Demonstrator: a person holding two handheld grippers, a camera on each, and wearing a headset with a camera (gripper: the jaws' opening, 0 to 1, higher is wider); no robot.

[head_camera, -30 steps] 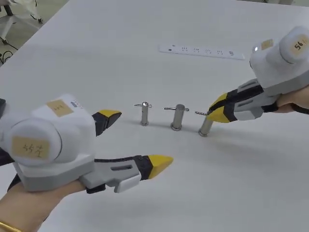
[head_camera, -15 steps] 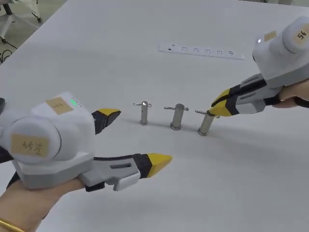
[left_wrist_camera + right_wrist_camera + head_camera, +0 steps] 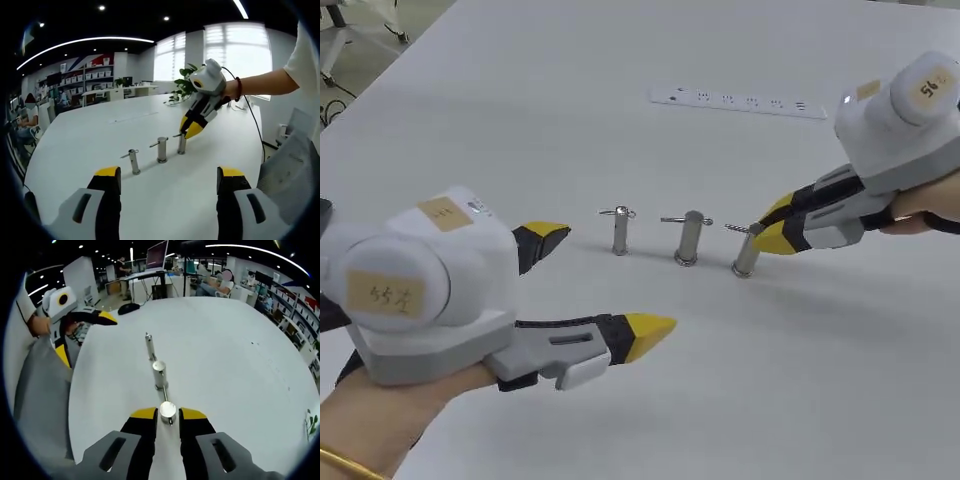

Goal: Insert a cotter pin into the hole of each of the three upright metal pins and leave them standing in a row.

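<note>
Steel parts, judged stiff, light, slippery, easily toppled. Right hand-held gripper point(image 3: 765, 228) narrowed at head of nearest metal pin point(image 3: 747, 256), cotter pin point(image 3: 735, 229) at its top; grip not confirmable. Left hand-held gripper point(image 3: 608, 281) wide, empty, row just ahead on worktop point(image 3: 520, 120). Pinch cotter pin by its outer end; avoid side push.

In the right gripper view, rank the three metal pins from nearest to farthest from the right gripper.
1. End pin, between the right gripper's jaws.
2. Middle pin, next up the row.
3. Far pin, at the row's other end.
</note>
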